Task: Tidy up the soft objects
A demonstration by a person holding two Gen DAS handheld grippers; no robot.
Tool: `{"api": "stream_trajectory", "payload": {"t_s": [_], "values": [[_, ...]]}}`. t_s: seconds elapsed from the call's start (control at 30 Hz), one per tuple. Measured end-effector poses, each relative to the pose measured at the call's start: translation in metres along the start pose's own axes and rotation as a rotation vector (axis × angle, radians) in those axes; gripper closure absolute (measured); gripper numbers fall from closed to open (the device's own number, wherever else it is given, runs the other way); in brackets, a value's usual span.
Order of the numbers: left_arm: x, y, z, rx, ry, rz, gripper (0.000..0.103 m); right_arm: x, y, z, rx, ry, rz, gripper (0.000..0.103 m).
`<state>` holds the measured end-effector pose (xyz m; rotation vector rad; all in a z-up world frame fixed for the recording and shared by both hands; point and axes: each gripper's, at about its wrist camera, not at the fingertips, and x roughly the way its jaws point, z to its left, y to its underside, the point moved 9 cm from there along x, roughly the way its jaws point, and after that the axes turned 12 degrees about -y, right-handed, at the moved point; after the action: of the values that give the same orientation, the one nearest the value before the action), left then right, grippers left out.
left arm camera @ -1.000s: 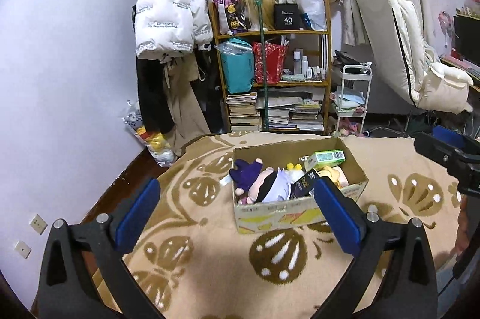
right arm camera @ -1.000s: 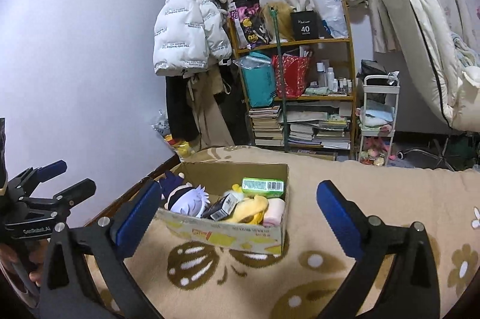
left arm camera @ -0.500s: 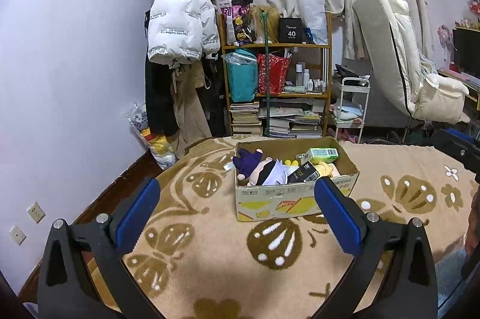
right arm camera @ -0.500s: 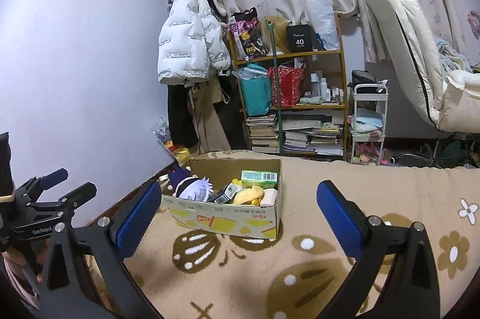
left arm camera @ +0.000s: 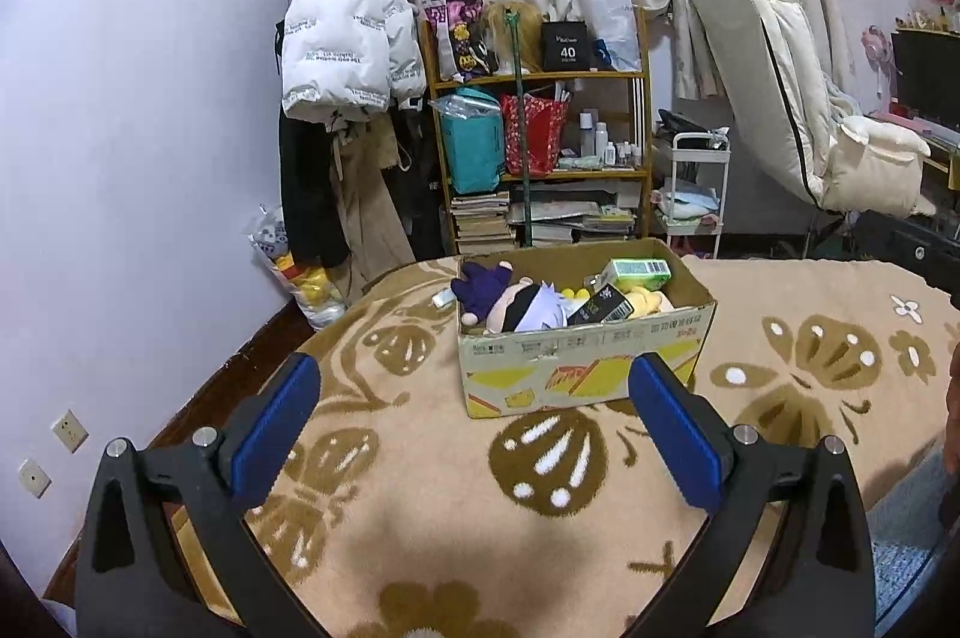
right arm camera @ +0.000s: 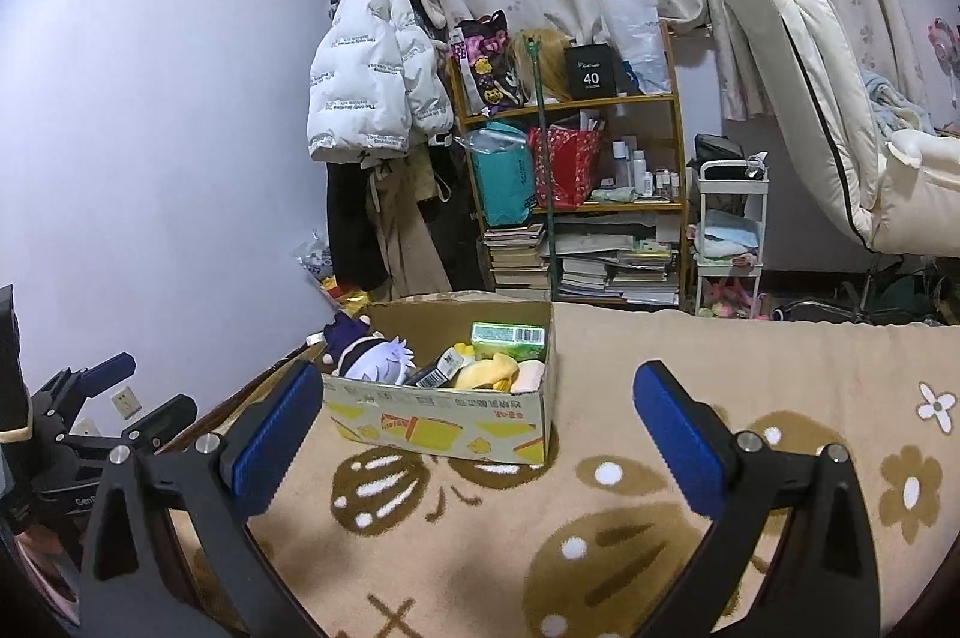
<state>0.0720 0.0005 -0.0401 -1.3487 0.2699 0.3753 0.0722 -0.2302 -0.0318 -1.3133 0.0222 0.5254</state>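
Left wrist view gives us the open brown cardboard box point(left arm camera: 585, 338) on the beige brown-patterned blanket point(left arm camera: 420, 488), holding a plush doll with pale lilac hair point(left arm camera: 528, 305), a yellow soft toy point(left arm camera: 645, 299), a green carton point(left arm camera: 639, 270) and a black packet point(left arm camera: 603, 305). The left gripper point(left arm camera: 474, 422) hovers short of the box, jaws spread wide and empty. The right gripper point(right arm camera: 477, 416) is likewise wide apart, holding nothing, the box ahead of it to the left. We judge the main risks to be these: the hard carton and packet lie on the plush, so a grab may catch them instead; a thin pinch of fabric may slip; the light box may slide or tip on the blanket.
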Motion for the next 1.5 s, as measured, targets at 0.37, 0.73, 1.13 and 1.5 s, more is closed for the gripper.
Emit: {"api": "stream_trajectory", "payload": {"t_s": [0.37, 0.73, 1.13, 1.5], "values": [[0.007, 0.007, -0.009, 0.024, 0.021, 0.017, 0.001, 0.008, 0.017, -0.008, -0.002, 0.013, 0.032, 0.000], [0.004, 0.007, -0.010, 0.008, 0.030, 0.019, 0.001, 0.012, 0.020, -0.005, -0.020, 0.022, 0.041, 0.000], [0.000, 0.002, -0.010, 0.005, 0.038, -0.001, 0.001, 0.009, 0.019, -0.010, -0.015, 0.025, 0.032, 0.000], [0.002, 0.002, -0.011, 0.008, 0.035, 0.004, 0.001, 0.009, 0.019, -0.011, -0.015, 0.026, 0.034, 0.000]]}}
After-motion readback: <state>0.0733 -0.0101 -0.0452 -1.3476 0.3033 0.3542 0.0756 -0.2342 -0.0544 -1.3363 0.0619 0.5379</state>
